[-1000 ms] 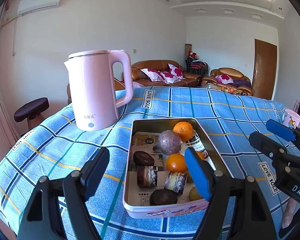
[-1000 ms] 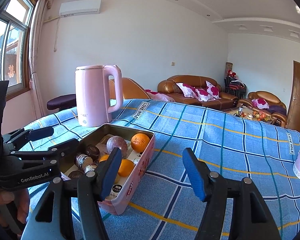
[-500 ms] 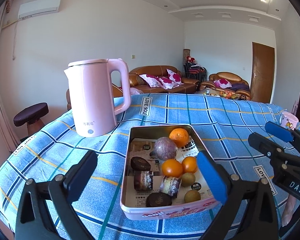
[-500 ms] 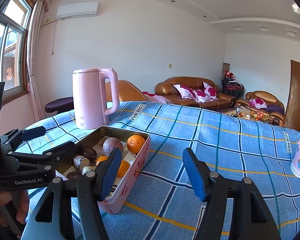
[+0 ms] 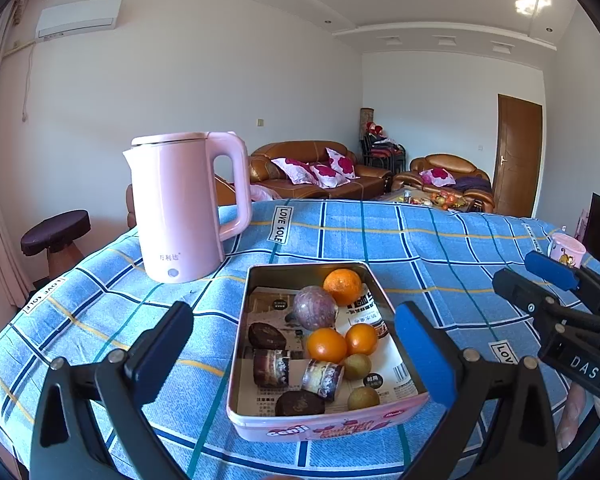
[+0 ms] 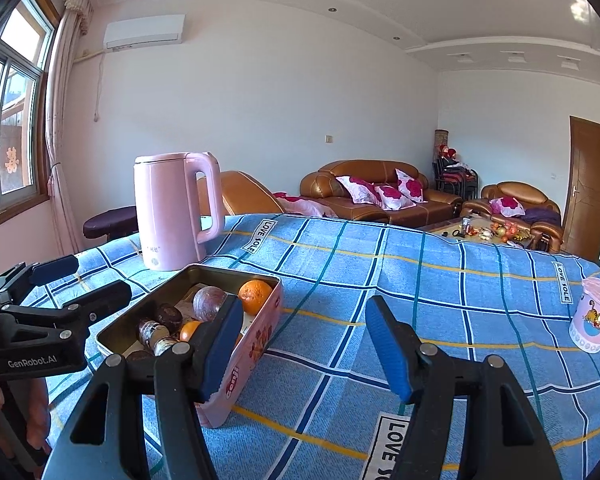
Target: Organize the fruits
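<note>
A pink tin (image 5: 234, 364) lies on the blue checked tablecloth. It holds three oranges (image 5: 342, 286) (image 5: 326, 345) (image 5: 361, 338), a purple passion fruit (image 5: 314, 307), two small green-brown fruits (image 5: 357, 366) (image 5: 363, 397) and several dark cakes and wrapped rolls (image 5: 272, 367). My left gripper (image 5: 294, 322) hovers just before the tin, jaws wide open, one finger on either side of it, touching nothing. My right gripper (image 6: 303, 312) is open and empty over bare cloth to the right of the tin (image 6: 256, 340). Each gripper shows in the other's view: the right gripper (image 5: 530, 278), the left gripper (image 6: 86, 280).
A tall pink kettle (image 5: 180, 208) stands behind the tin to the left. A pink printed cup (image 6: 594, 320) sits near the table's right edge. The cloth (image 6: 420, 280) stretches wide beyond the tin. A dark stool (image 5: 56, 232) and brown sofas lie past the table.
The left jaws have spread much wider, uncovering an orange and the green-brown fruits that the right finger hid. The right gripper has kept its place and its opening.
</note>
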{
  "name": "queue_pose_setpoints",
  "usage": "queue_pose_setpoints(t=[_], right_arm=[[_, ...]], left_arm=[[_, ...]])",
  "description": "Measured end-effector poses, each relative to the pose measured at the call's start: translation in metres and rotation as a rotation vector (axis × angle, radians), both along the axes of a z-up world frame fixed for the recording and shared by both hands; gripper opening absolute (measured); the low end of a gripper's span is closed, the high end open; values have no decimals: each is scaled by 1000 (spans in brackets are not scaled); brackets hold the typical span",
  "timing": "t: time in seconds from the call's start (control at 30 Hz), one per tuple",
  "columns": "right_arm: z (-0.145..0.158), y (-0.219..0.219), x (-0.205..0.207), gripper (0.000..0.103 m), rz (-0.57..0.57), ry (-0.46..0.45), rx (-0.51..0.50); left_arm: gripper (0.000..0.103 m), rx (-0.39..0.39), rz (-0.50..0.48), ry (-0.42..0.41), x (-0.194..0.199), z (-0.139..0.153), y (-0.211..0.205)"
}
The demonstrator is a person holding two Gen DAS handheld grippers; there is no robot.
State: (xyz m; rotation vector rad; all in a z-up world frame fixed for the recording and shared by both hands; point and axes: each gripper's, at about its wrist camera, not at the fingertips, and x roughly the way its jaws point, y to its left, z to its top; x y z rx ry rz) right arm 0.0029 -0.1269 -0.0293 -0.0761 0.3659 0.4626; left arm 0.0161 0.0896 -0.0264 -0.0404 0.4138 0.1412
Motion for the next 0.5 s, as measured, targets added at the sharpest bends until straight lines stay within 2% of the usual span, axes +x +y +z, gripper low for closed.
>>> queue_pose_setpoints(t=[0.23,0.5], right_arm=[[-2,-1,-1,65,2,4,-4],[-4,-8,1,65,-6,11,-35]], left_arm=[[103,-19,15,38,7,-7,3],[103,-6,20,38,6,-9,3]])
